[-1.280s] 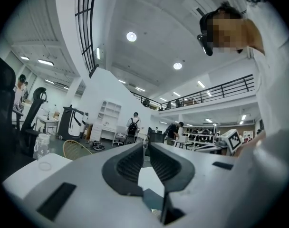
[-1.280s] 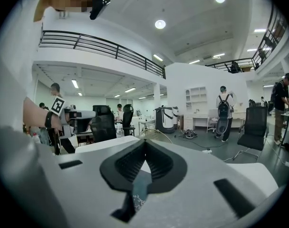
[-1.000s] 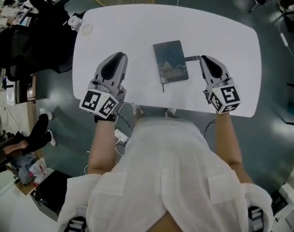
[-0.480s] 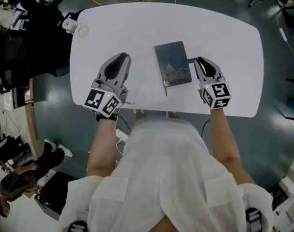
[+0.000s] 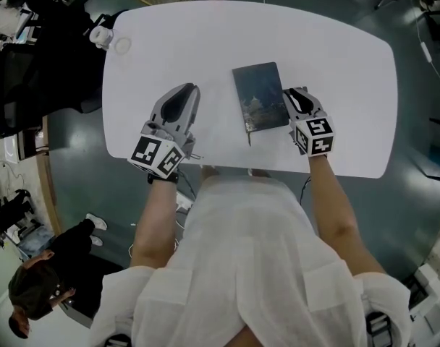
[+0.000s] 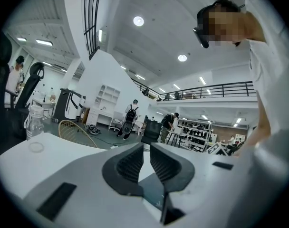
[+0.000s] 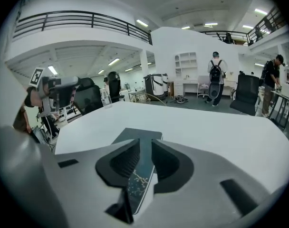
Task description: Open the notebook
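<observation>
White round-cornered table [image 5: 336,56], seen from above. Wearer in a white top stands at its near edge.

Notebook [image 5: 260,96] lies flat and shut on the near middle of the table, dark teal cover up, pale picture on it. Long axis runs away from the wearer, far end leaning a little to the left. A thin dark strand [image 5: 248,137] sticks out past its near short edge.

Left gripper [image 5: 185,92] sits over bare table left of the notebook, well apart from it, pointing away from the wearer. Left gripper view: jaws a narrow gap apart, nothing between them, no grip.

Right gripper [image 5: 292,96] is at the notebook's right long edge, angled down and inward. Right gripper view: jaws parted, cover edge [image 7: 136,136] showing in the gap, pads not pressed on it, so released.

Clear bottle [image 5: 100,36] at the far left corner of the table.

Against a second ago:
- Right gripper stood further right and clear of the notebook's edge; now lower and close against it.
- Its jaws have just been opening, with the notebook's edge between them.
- Notebook lies the same way, unopened.
- Left gripper sits in much the same spot.
</observation>
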A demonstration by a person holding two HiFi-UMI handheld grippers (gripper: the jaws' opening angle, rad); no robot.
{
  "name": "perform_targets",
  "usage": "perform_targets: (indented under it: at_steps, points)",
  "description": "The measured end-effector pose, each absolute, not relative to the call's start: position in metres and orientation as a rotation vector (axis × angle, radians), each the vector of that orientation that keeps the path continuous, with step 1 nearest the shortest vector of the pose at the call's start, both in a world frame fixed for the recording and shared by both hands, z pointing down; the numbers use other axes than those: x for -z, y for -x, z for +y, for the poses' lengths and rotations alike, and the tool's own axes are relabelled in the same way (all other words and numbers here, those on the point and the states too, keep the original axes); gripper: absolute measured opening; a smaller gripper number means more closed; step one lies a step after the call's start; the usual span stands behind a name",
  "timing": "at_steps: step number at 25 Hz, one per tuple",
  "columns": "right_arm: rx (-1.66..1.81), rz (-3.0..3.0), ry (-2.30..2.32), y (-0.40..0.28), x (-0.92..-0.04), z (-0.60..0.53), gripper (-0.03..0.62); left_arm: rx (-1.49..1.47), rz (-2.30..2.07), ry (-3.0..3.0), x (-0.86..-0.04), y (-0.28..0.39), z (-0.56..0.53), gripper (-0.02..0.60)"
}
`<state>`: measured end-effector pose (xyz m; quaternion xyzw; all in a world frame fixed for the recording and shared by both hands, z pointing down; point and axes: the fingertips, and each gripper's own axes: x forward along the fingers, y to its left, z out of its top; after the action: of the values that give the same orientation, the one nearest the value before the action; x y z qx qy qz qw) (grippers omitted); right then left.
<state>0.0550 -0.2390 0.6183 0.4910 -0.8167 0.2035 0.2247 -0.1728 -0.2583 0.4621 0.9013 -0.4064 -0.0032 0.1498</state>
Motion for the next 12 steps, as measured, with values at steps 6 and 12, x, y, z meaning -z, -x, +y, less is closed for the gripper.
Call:
perform_targets:
  at_steps: [6, 12]
  points:
    - [-0.671, -2.193, -1.335, -0.057, -0.647, -0.242, 0.092, -0.006, -1.169, -2.580, -0.463, 0.170, -0.256, 0.041]
    - [-0.754, -2.135, -1.294, -0.056, -0.669, -0.240, 0.101, -0.015, -1.176, -2.582, -0.463, 0.172, -0.254, 0.041]
